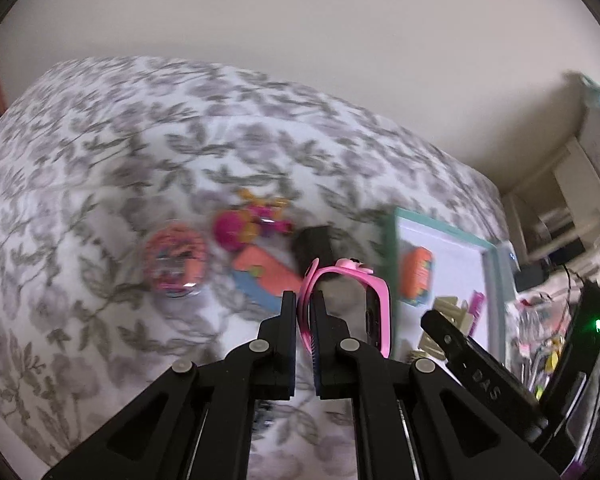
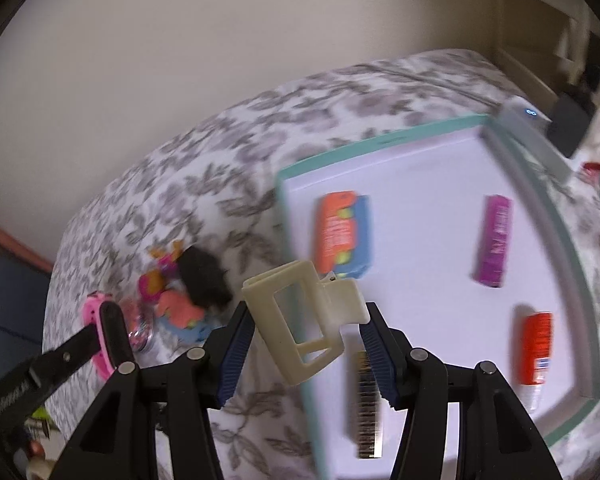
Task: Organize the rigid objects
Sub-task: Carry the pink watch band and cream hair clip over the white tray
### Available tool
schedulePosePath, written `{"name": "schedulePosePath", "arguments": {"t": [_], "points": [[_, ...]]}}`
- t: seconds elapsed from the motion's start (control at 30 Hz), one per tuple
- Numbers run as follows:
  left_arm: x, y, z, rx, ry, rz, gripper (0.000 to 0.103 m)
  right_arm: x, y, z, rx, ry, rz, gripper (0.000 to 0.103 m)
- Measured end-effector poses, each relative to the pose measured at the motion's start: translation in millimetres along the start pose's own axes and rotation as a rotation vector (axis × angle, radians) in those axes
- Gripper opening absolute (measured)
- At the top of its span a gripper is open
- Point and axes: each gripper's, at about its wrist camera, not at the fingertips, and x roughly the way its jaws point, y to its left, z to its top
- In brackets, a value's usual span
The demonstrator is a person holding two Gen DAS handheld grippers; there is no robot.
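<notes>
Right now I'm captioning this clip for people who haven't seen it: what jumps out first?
Both tongs are loaded above a leaf-patterned bedspread: the left tongs pinch a pink watch by its strap, and the right tongs hold a cream hair claw clip. Beyond the clip lies a white tray with a teal rim, carrying an orange and blue box, a purple box and an orange tube.

Soft, even indoor light, moderately bright; no glare. Motion blur smears the floral bedspread (image 1: 140, 152) and the tray (image 2: 572, 248) rim toward 3 o'clock. Gripper arms stay sharp at 6 o'clock. Fisheye bending throughout, black vignette at corners. Faint shadows under tray items.
</notes>
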Motion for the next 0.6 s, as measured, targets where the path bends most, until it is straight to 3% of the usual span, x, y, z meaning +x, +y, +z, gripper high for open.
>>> {"name": "schedulePosePath", "arguments": {"t": [0.6], "points": [[64, -113, -27, 0.279, 0.092, 0.022, 0.006, -22, -110, 18, 0.242, -0.002, -0.175, 0.058]]}}
